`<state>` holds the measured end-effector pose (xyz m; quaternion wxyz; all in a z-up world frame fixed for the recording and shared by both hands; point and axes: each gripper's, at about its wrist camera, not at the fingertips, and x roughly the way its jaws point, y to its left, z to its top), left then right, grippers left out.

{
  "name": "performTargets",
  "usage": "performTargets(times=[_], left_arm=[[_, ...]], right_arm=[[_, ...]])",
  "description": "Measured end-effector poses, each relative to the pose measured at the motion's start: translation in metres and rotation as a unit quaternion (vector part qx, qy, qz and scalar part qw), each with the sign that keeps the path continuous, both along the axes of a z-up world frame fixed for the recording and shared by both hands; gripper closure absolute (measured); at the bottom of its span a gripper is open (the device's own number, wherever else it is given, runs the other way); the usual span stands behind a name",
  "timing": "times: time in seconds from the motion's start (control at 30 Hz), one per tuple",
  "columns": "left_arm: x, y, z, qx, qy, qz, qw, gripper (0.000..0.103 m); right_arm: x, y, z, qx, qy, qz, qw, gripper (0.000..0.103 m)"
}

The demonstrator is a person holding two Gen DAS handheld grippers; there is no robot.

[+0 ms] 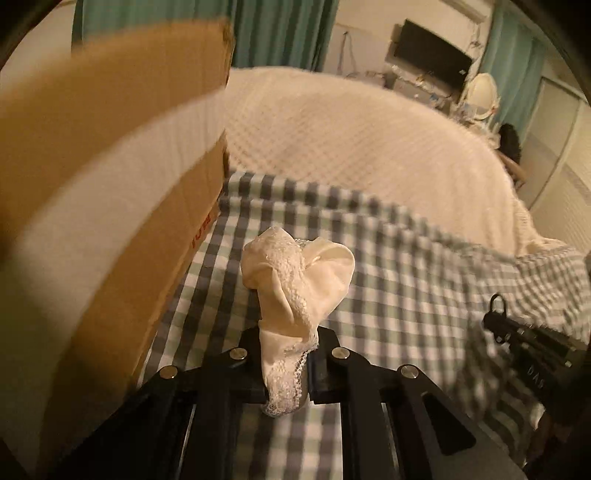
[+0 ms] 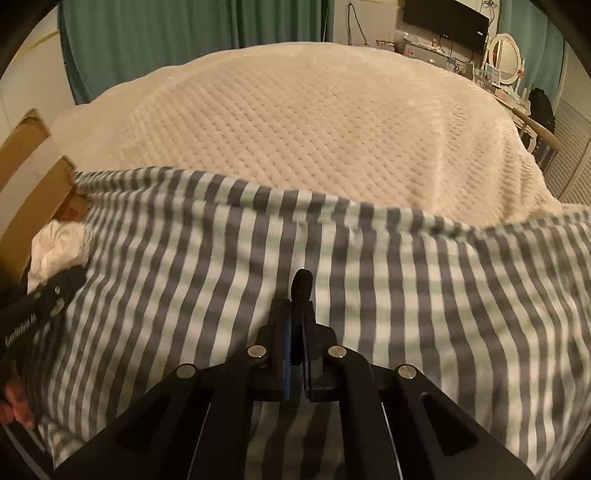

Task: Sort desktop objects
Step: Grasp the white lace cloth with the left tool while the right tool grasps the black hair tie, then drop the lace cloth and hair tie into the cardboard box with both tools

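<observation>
A cream cloth with a lace edge (image 1: 295, 280) stands up out of my left gripper (image 1: 290, 343), whose fingers are shut on its lower end. It hangs over the grey-and-white checked cloth (image 1: 388, 266), just right of a cardboard box (image 1: 122, 206). In the right wrist view my right gripper (image 2: 295, 317) is shut on a small black object (image 2: 302, 286) that sticks up past the fingertips. The same black object (image 1: 496, 304) shows as a small loop at the right gripper's tip in the left wrist view. The left gripper (image 2: 70, 280) and the cream cloth (image 2: 59, 247) appear at the left edge.
The checked cloth (image 2: 406, 295) lies over a cream quilted blanket (image 2: 314, 122) on a bed. The box (image 2: 33, 177), banded with white tape, stands at the left. Teal curtains, a dark screen (image 2: 443, 18) and a cluttered dresser are beyond. A person's hand (image 2: 14, 402) shows at bottom left.
</observation>
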<state>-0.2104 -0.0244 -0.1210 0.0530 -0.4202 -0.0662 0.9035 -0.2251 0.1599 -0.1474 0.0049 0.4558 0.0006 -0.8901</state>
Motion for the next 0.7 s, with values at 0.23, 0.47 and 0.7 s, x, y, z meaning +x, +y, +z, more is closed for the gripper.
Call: performTargets(times=[0.23, 0.47, 0.7], left_arm=[[0.045, 0.017, 0.049, -0.005, 0.048, -0.063, 0.9969, 0.090], [0.073, 0.005, 0.105, 0.001, 0.087, -0.091, 0.9921, 0.090], [0.091, -0.073, 0.176, 0.016, 0.143, -0.044, 0.9886, 0.090]], right_arm=[[0.058, 0.007, 0.035, -0.058, 0.019, -0.002, 0.998, 0.099], [0.091, -0.020, 0.095, -0.051, 0.046, 0.024, 0.997, 0.099], [0.106, -0.086, 0.169, -0.059, 0.102, 0.089, 0.989, 0.099]])
